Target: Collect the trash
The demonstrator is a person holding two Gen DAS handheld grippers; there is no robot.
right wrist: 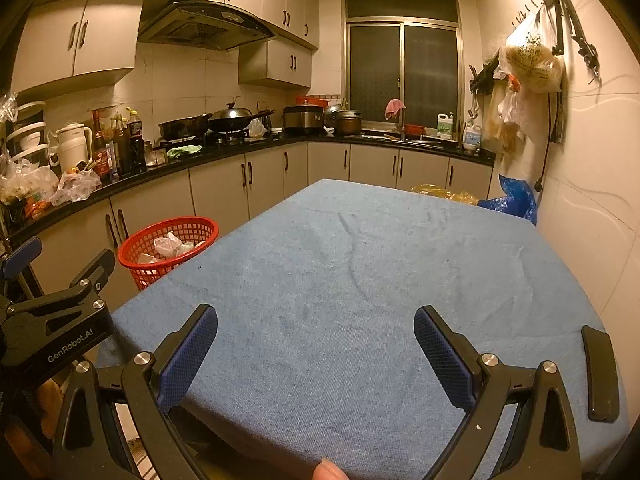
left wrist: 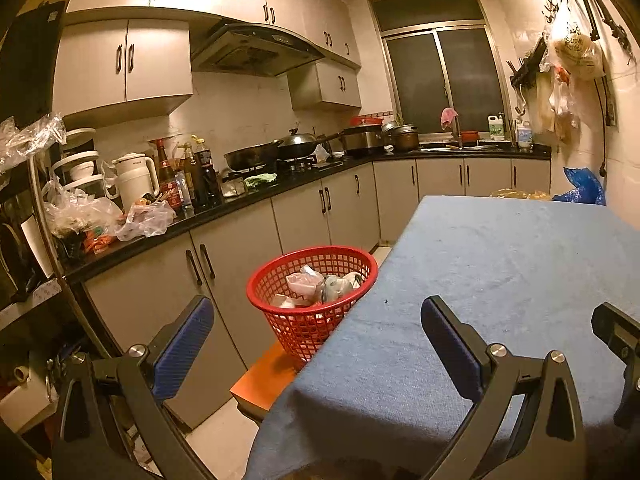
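A: Left hand-held gripper (left wrist: 316, 344) is hovering spread wide, nothing between the blue pads. It's straddling the desk's left edge, pointing at the red plastic mesh basket (left wrist: 312, 304).

B: Trash location?

A: Crumpled white and pinkish wrappers (left wrist: 316, 286) are already sitting inside the basket, which is standing on a small orange stool (left wrist: 266, 380) just beside the blue cloth-covered desk (left wrist: 500, 280). I'm judging the collecting as mostly done; the desk top is looking bare from here.

B: Risks?

A: The basket is perching on that stool, touching or nearly touching the cloth edge. Bumping it with a finger could be tipping it and spilling the wrappers. The cloth is hanging loose too, so snagging it could be dragging things.

B: Right side?

A: Right hand-held gripper (right wrist: 316, 344) is also hanging open and empty over the desk, well apart from the basket.

B: View differences?

A: Left wrist view is showing the stool under the basket; right view is hiding it behind the desk edge. Right view is showing a flat black phone-like slab (right wrist: 599, 376) near the desk's right edge, plus a fingertip (right wrist: 330, 470) at the bottom. Left view is missing both.
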